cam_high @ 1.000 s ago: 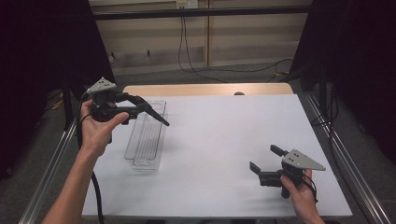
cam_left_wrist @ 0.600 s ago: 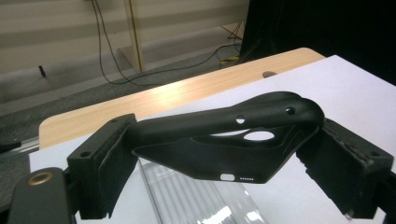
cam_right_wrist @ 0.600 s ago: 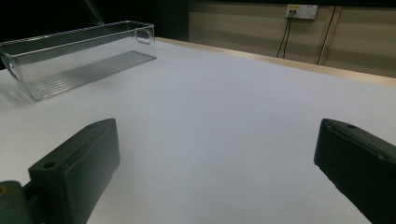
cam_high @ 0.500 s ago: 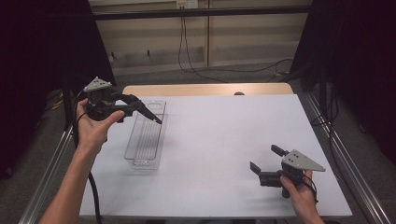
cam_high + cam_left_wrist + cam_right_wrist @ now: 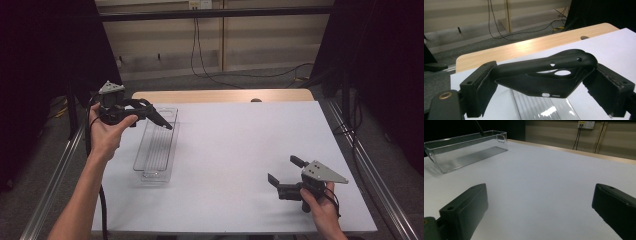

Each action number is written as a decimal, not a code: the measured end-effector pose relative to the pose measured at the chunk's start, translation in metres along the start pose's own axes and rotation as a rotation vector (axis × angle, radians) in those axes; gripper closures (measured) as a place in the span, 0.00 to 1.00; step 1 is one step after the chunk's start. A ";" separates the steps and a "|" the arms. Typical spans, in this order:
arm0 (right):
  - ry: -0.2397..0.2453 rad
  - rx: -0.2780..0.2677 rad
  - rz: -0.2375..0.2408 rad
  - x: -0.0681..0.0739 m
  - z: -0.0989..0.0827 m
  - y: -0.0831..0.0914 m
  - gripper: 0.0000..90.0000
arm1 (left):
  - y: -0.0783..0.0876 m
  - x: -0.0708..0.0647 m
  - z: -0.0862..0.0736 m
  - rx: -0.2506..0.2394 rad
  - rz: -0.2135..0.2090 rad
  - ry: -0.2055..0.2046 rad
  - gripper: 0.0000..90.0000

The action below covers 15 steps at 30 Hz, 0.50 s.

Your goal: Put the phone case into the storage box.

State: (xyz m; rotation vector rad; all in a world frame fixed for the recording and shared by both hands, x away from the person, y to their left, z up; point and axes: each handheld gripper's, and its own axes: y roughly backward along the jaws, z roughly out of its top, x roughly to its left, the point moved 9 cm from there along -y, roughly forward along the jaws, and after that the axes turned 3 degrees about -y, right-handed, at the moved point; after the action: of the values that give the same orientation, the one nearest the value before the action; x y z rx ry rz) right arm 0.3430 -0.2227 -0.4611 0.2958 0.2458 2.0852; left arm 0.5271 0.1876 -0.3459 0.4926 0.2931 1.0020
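Left tongs [image 5: 150, 114] grip the flat black plastic bracket with holes [image 5: 549, 75] above the long clear plastic tray [image 5: 157, 150], probably for dropping in, while right tongs [image 5: 282, 175] idle wide open on the white worktop [image 5: 240, 150]

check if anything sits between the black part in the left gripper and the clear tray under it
Nothing visible does. The left gripper holds the black part over the clear tray, whose ribbed floor looks bare; the right gripper waits far off.

A black part [image 5: 541, 75] is seen over a clear ribbed tray [image 5: 157, 150]; the table [image 5: 250, 160] is white, edged in tan at 12 o'clock.
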 end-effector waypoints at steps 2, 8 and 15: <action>-0.003 0.000 0.002 0.001 0.000 0.000 0.00 | -0.002 0.001 0.001 0.003 0.007 0.006 0.15; -0.001 -0.001 0.004 0.001 0.000 0.000 0.00 | -0.008 0.004 0.003 0.020 0.028 -0.006 0.15; -0.002 -0.002 0.008 0.002 0.000 0.000 0.00 | -0.016 0.002 0.008 0.023 0.041 -0.020 0.15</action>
State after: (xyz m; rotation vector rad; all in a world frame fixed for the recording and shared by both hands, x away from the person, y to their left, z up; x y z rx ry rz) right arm 0.3419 -0.2211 -0.4613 0.2984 0.2412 2.0928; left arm 0.5434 0.1799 -0.3480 0.5315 0.2776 1.0341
